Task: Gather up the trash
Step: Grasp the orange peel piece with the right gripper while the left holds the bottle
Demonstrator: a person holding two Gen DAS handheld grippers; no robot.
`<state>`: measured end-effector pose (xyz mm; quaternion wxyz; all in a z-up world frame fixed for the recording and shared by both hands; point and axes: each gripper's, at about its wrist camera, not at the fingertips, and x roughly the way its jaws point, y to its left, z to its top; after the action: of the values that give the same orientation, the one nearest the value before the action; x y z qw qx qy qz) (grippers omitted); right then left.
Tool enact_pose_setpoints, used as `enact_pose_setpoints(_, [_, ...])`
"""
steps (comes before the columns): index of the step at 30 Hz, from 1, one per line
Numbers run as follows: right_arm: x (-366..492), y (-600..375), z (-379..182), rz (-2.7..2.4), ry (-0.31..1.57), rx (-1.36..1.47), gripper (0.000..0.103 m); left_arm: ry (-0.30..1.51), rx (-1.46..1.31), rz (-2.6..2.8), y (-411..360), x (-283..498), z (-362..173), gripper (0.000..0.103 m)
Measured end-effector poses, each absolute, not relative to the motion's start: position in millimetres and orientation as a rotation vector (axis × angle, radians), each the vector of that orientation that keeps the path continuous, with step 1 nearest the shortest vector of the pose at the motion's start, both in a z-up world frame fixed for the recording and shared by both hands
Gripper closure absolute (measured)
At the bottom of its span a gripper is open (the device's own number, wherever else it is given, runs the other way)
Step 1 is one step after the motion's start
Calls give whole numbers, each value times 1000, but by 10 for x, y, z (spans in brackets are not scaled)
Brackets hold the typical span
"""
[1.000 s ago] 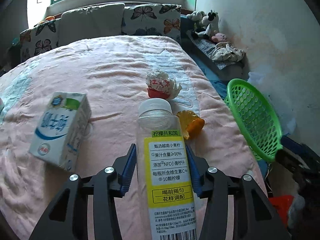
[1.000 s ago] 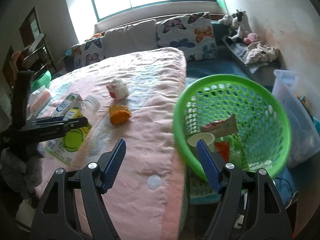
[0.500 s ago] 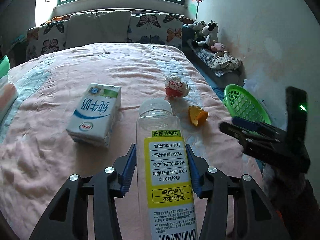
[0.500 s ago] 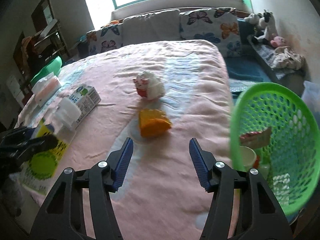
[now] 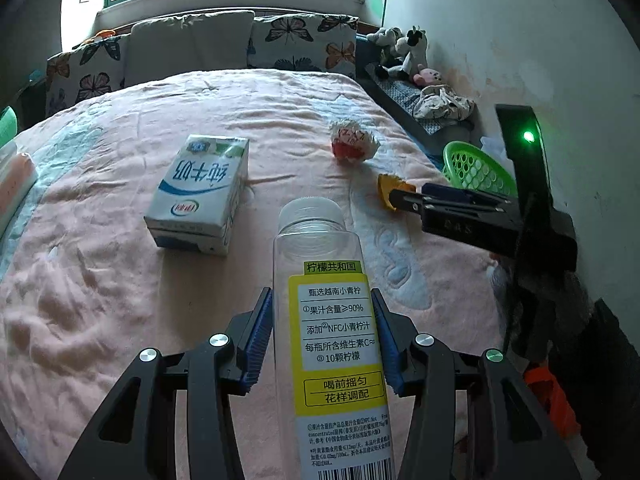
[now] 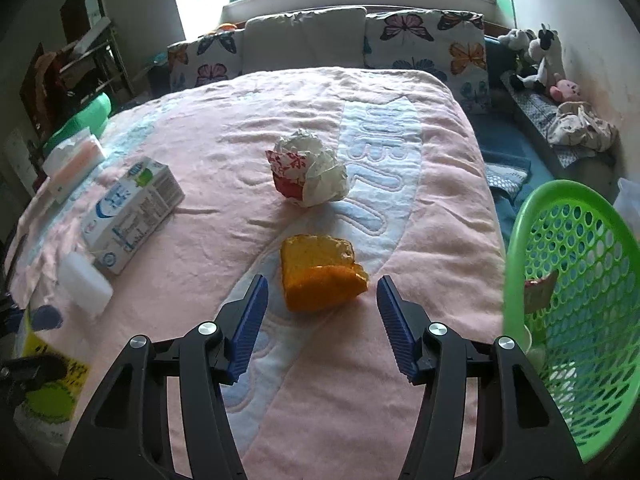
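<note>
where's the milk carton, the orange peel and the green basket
milk carton (image 5: 200, 188), left wrist view, on its printed top face
orange peel (image 6: 316, 274), right wrist view, on its middle, just ahead of the open jaws
green basket (image 6: 576, 280), right wrist view, on its perforated inner wall

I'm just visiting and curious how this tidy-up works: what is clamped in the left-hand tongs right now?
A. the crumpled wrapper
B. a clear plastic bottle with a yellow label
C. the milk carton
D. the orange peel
B: in the left wrist view the bottle sits between the blue pads of the left tongs, while the carton, peel and wrapper lie on the bed.
</note>
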<state>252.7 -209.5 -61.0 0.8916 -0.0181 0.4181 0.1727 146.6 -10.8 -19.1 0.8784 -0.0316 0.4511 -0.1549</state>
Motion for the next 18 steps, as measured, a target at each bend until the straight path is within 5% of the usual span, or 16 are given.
enact_pose_setpoints(8, [2652, -2006, -714, 334, 885, -53, 46, 970, -46, -322, -75, 1471, -301, 57])
enact_pose_setpoints(18, [2667, -1980, -729, 316, 872, -88, 58, 1011, -41, -328, -66, 1523, -446, 56])
